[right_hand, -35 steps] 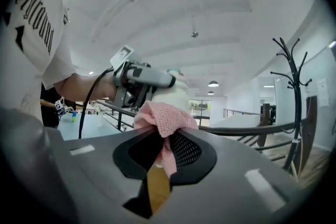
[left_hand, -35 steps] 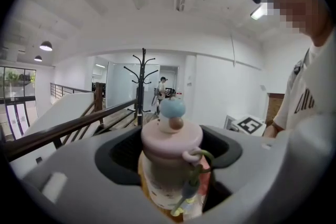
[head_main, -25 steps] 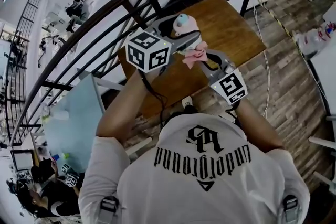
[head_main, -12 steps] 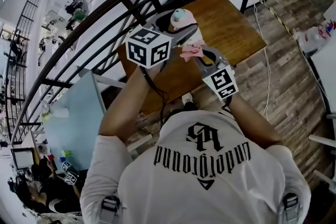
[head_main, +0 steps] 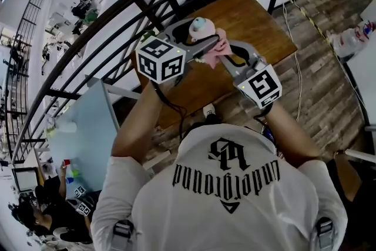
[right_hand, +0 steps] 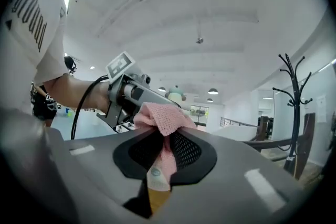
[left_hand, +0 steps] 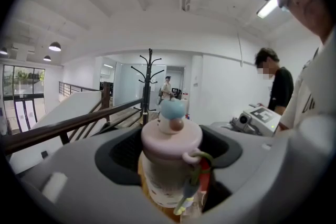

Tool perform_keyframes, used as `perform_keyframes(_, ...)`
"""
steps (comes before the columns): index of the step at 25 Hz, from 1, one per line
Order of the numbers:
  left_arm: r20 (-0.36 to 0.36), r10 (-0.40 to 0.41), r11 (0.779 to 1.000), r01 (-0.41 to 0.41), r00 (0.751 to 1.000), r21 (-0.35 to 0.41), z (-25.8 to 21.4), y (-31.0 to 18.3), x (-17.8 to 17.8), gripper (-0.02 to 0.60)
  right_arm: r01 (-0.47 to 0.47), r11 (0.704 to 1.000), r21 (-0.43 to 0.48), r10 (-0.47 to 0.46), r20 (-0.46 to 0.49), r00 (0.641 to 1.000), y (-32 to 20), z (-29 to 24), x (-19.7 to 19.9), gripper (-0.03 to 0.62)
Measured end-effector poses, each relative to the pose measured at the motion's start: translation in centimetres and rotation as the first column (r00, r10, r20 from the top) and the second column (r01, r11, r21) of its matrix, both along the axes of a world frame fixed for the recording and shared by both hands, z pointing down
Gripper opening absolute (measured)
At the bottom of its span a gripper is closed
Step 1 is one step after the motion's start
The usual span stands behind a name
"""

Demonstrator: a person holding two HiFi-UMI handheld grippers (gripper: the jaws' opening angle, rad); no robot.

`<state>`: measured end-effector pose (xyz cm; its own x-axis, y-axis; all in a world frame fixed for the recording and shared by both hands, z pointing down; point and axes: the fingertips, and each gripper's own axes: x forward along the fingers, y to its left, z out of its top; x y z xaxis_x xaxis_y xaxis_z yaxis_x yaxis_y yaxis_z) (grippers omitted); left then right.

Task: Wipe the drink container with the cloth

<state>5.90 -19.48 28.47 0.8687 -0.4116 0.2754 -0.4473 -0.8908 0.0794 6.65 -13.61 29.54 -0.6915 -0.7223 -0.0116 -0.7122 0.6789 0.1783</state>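
Observation:
In the head view my left gripper [head_main: 197, 44] is shut on a drink container [head_main: 201, 29] with a pink lid and a blue knob, held up above the wooden table [head_main: 258, 32]. The left gripper view shows the container [left_hand: 169, 165] upright between the jaws, a small charm hanging from its lid loop. My right gripper [head_main: 218, 51] is shut on a pink cloth [head_main: 218, 47], which presses against the container's right side. In the right gripper view the pink cloth [right_hand: 164, 123] bunches out of the jaws, with the left gripper [right_hand: 131, 93] and the container's top [right_hand: 175, 94] just beyond.
A dark curved stair railing [head_main: 117, 14] runs behind the table. A pale blue panel [head_main: 79, 135] stands at the left. Cables [head_main: 294, 14] trail over the plank floor at the right. A coat stand [left_hand: 148, 84] and a person [left_hand: 274, 84] show in the left gripper view.
The right gripper has swung out to the right and the cloth has risen against the container's side. The left gripper and container shifted slightly left and down.

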Motion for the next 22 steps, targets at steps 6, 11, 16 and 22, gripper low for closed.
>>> perform_keyframes(6, -0.031, 0.026, 1.000, -0.026, 0.999, 0.013, -0.9, 0.1, -0.4, 0.379, 0.033, 0.996, -0.087, -0.031, 0.023, 0.999, 0.2, 6.1, 0.0, 0.046)
perform_keyframes(11, -0.038, 0.063, 0.997, -0.062, 0.997, 0.036, -1.6, 0.8, -0.7, 0.379, 0.076, 0.985, -0.153, -0.077, -0.001, 0.997, 0.8, 9.3, -0.1, 0.046)
perform_keyframes(16, -0.052, 0.127, 0.989, -0.122, 0.991, 0.080, -2.4, 1.6, -0.5, 0.379, 0.150, 0.988, -0.024, -0.149, 0.021, 0.989, 1.2, 2.1, -0.4, 0.046)
perform_keyframes(22, -0.138, 0.185, 0.982, -0.176, 0.973, 0.073, -4.2, 2.6, -1.4, 0.379, 0.223, 0.971, 0.085, -0.227, 0.044, 0.973, 1.7, -4.6, -0.7, 0.046)
